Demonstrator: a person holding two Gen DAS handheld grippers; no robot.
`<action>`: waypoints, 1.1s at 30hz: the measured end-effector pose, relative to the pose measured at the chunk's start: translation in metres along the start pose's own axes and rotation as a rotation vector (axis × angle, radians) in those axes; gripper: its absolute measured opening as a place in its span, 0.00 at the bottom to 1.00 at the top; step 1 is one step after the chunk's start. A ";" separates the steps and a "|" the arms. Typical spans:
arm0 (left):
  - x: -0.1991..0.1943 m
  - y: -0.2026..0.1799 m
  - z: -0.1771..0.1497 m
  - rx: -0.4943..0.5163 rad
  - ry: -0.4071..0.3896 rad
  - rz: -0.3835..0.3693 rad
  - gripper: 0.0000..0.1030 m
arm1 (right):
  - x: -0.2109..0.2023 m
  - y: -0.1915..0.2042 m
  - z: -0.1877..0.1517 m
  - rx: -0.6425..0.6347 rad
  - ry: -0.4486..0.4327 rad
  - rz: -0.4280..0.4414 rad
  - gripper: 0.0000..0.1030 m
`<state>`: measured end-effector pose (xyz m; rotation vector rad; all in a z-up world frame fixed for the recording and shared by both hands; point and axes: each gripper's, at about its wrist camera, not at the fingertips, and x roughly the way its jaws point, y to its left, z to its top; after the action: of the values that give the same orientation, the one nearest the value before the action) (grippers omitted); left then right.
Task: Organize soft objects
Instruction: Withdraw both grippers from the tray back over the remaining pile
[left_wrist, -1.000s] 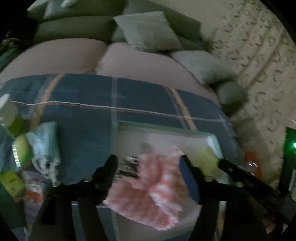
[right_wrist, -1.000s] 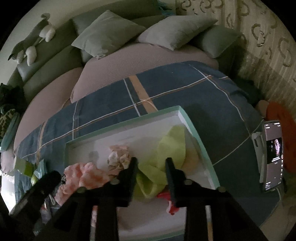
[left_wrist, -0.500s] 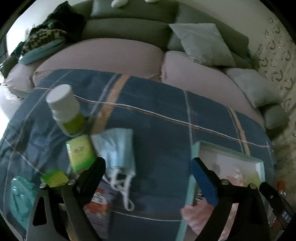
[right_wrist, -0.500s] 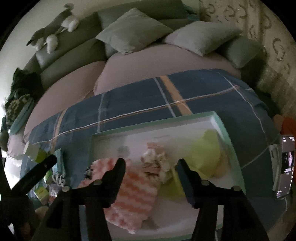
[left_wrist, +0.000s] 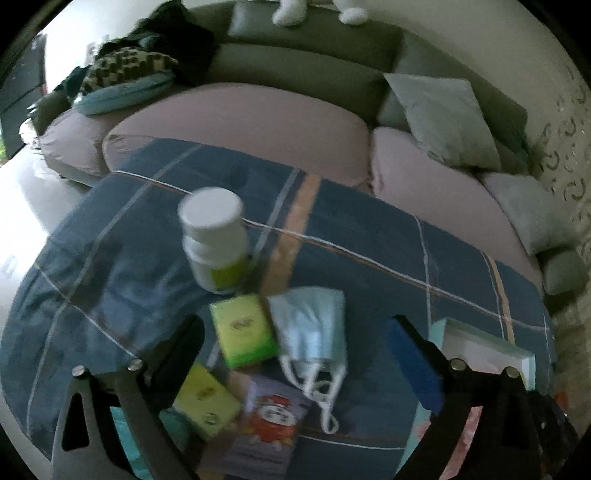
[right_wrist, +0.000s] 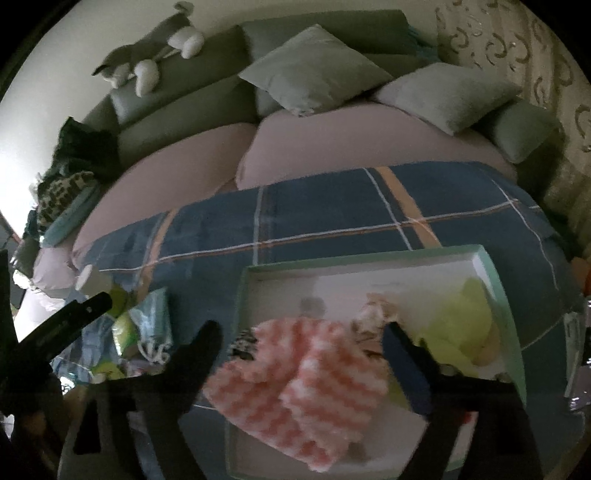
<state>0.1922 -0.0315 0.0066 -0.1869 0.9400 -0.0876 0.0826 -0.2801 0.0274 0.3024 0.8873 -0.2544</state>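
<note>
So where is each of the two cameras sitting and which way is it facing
Left wrist: on the left gripper, angled down at a face mask, bottle and green packets; its own opening fingers show, empty.
Right wrist: on the right gripper, angled down at the tray and pink cloth; opening fingers show, gripping nothing.
Shared: mask, tray, blue blanket, sofa.

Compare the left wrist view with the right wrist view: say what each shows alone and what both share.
Only the left wrist view shows the red-printed packet. Only the right shows the pink striped cloth, the yellow-green cloth and the plush toy. Both share the face mask, white bottle, tray, plaid blanket and sofa. Both grippers, left and right, are opening with nothing gripped.
</note>
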 end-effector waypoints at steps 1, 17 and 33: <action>-0.003 0.005 0.001 -0.006 -0.007 0.007 0.97 | 0.000 0.004 0.000 -0.006 -0.006 0.005 1.00; -0.012 0.077 0.012 -0.037 0.047 0.097 0.97 | 0.029 0.088 -0.015 -0.125 0.067 0.169 1.00; 0.017 0.083 0.003 -0.016 0.165 0.066 0.97 | 0.076 0.157 -0.058 -0.322 0.252 0.218 1.00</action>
<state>0.2037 0.0476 -0.0212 -0.1650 1.1109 -0.0346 0.1401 -0.1200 -0.0428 0.1296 1.1171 0.1323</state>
